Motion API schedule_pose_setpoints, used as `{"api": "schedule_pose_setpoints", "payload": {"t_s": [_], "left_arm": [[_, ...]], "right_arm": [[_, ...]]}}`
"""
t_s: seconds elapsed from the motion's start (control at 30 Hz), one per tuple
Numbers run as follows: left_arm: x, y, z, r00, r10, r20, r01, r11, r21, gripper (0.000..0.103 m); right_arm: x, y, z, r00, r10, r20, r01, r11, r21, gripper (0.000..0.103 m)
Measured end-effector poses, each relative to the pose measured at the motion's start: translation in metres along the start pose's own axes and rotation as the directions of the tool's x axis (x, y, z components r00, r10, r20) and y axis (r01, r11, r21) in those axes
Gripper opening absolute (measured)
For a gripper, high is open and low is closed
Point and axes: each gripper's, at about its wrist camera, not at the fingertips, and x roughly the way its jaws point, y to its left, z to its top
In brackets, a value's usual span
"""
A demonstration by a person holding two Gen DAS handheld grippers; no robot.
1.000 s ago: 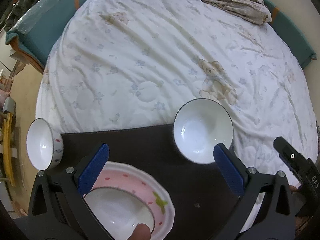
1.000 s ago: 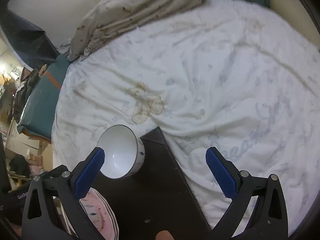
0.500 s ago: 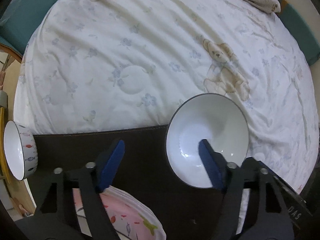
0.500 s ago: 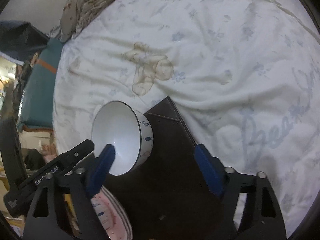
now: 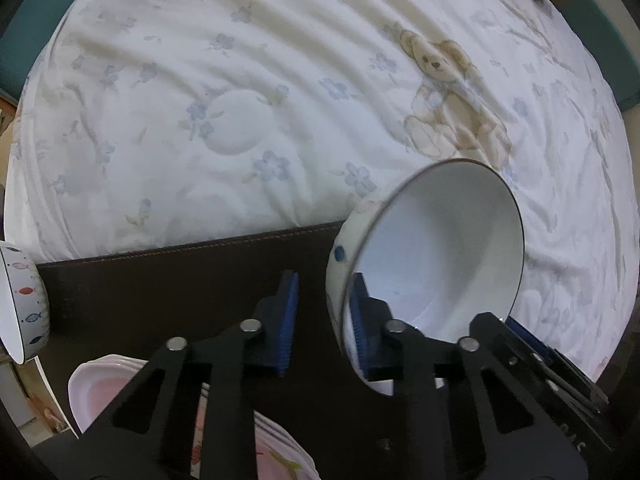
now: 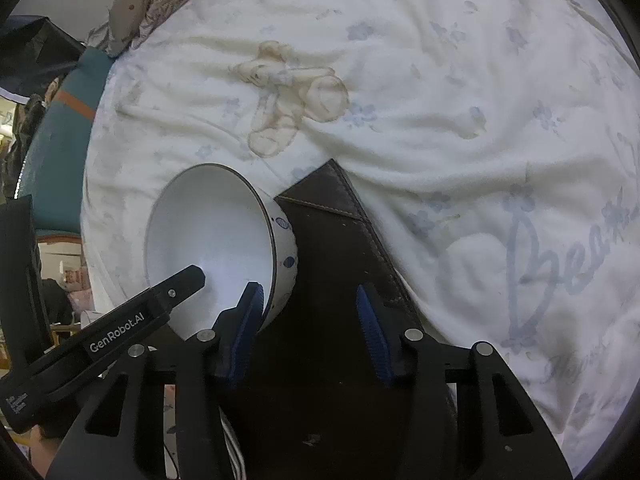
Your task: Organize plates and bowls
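Now the left gripper [image 5: 324,312] straddles the near rim of the blue-spotted bowl [image 5: 440,256], one pad inside and one outside, jaws closing without yet pinching. Its bowl tilts at the far corner of the dark worktop [image 5: 160,280], right against the quilt [image 5: 240,100]. Beside it the right gripper [image 6: 310,324] closes over bare mat, nothing between. Left of that gap lie the fish-print bowl [image 5: 24,308] and pink plate [image 5: 104,392]

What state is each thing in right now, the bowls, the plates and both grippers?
Blue-dotted bowl: tilted, wall between the left gripper's pads.
Fish-pattern bowl: upright, at the mat's edge.
Pink plates: stacked.
Left gripper: closing across the bowl's wall.
Right gripper: closing, nothing between its pads.
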Motion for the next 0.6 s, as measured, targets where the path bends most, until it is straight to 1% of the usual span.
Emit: {"api": "schedule_pose_setpoints", "payload": {"t_s": [0.07,0.1,0.13,0.17,0.27,0.33,0.47,0.6], "left_arm": [[0.001,-0.003,-0.002,1.0,-0.012,-0.019,0.012,1.0,0.01,0.019],[0.002,-0.004,-0.002,0.999,-0.02,-0.027,0.021,1.0,0.014,0.017],[0.002,-0.006,-0.003,0.999,-0.031,-0.034,0.032,0.999,0.021,0.012],[0.001,-0.009,-0.004,0.999,-0.012,-0.034,0.014,0.999,0.038,0.012],[-0.002,-0.013,-0.006,0.999,0.02,-0.037,-0.018,0.998,0.064,0.012],[-0.002,-0.012,-0.007,0.999,0.033,-0.043,-0.03,0.998,0.063,0.012],[-0.004,-0.013,-0.012,0.998,0.045,-0.037,-0.043,0.997,0.066,0.012],[-0.014,-0.015,-0.02,0.999,0.043,-0.022,-0.041,0.997,0.063,0.013]], "right_arm": [[0.003,-0.002,-0.001,1.0,0.005,-0.015,-0.005,1.0,0.008,0.039],[0.004,-0.003,-0.001,1.0,0.008,-0.02,-0.008,1.0,0.009,0.037],[0.005,-0.003,-0.002,0.999,0.018,-0.028,-0.018,1.0,0.008,0.03],[0.006,-0.002,-0.002,0.999,0.031,-0.033,-0.031,1.0,0.004,0.022],[0.004,0.005,-0.004,0.998,0.049,-0.031,-0.05,0.998,-0.028,0.011],[0.002,0.009,-0.005,0.999,0.033,-0.017,-0.034,0.998,-0.043,0.011],[0.002,0.01,-0.006,0.999,0.039,-0.028,-0.041,0.998,-0.054,0.011],[-0.002,0.015,-0.006,0.999,0.034,-0.021,-0.035,0.996,-0.076,0.011]]}}
